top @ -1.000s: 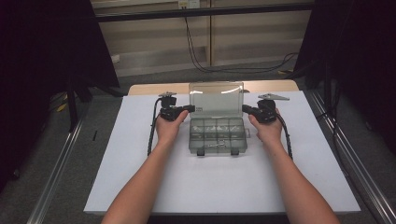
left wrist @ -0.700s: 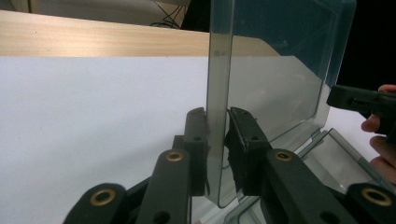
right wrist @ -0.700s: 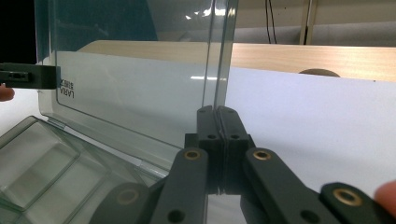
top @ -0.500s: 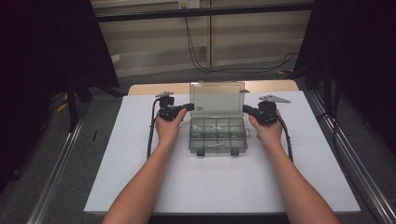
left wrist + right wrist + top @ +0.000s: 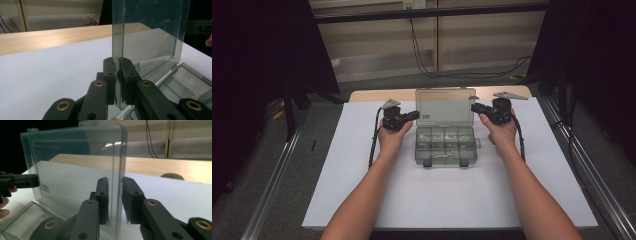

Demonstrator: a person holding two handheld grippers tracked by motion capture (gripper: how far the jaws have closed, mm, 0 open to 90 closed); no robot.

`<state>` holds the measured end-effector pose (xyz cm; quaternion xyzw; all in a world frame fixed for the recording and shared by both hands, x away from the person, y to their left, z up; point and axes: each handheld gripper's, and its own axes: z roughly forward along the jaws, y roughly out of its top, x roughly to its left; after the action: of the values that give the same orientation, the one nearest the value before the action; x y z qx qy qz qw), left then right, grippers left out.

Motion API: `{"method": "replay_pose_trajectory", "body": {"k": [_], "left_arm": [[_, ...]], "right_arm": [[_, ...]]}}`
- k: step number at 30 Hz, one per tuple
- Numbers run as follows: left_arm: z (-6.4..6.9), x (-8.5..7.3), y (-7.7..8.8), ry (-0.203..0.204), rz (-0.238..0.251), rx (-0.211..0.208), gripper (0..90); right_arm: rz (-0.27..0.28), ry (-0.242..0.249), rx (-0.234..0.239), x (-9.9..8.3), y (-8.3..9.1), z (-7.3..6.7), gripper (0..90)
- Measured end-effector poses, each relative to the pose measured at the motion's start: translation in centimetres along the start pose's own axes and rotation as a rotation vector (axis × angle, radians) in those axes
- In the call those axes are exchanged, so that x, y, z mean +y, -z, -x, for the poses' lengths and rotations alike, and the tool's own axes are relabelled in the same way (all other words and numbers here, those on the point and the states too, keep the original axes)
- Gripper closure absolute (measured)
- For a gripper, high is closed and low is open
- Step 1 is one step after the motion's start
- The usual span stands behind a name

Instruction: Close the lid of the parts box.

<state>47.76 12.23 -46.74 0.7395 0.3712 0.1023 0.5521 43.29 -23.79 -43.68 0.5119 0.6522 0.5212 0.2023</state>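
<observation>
A: Our left gripper is clamped on the left edge of the clear lid of the compartment box, pads pressing the plastic from both sides. In the high view that gripper sits at about nine o'clock from the lid, and the box lies in the middle of the white worktop, its tray toward us at six o'clock and the lid standing almost upright at twelve.

B: And our right gripper has just been opening. The lid's right edge is between its jaws, but there is a gap beside the right-hand pad, so we judge that it no longer grips. In the high view it sits at three o'clock from the lid.

A: Then the left side carries the lid alone. We should keep that pinch firm and low on the edge, near the hinge, so the panel does not twist.

B: Agreed. We draw the right gripper straight out toward three o'clock, without brushing the edge, or the lid may swing shut over the compartments.

A: We cannot tell whether the hinge will hold the lid upright by itself. We would ease the left pinch slowly and watch whether the panel leans toward twelve or six.

B: If it leans toward six, we tip it further back first. The small metal parts in the front compartment should stay undisturbed.
</observation>
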Motion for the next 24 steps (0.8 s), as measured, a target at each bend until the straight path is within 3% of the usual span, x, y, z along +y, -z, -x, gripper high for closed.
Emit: {"method": "replay_pose_trajectory", "body": {"k": [3,8,12,14,19,24], "left_arm": [[-0.1,-0.1,0.1,-0.019,0.020,-0.029,84.2],[0.0,-0.2,0.2,-0.045,0.038,-0.030,84.3],[-0.1,-0.3,0.0,-0.026,0.024,-0.028,84.2],[-0.2,-0.4,-0.1,-0.008,0.021,-0.032,84.1],[0.2,-0.1,0.1,-0.002,-0.024,0.014,81.3],[0.4,0.8,1.0,0.036,-0.050,-0.021,69.6]], "right_arm": [[-0.018,0.022,-0.011,0.9,-0.2,-0.1,75.0],[-0.025,-0.020,0.015,0.9,-0.6,0.4,76.3],[-0.035,-0.005,-0.002,0.7,-0.6,0.6,84.7],[-0.037,0.034,-0.018,0.7,-0.4,0.2,85.5],[-0.015,0.088,-0.069,0.5,0.0,-1.0,86.2],[0.019,0.118,-0.072,0.2,0.5,-1.5,86.3]]}}
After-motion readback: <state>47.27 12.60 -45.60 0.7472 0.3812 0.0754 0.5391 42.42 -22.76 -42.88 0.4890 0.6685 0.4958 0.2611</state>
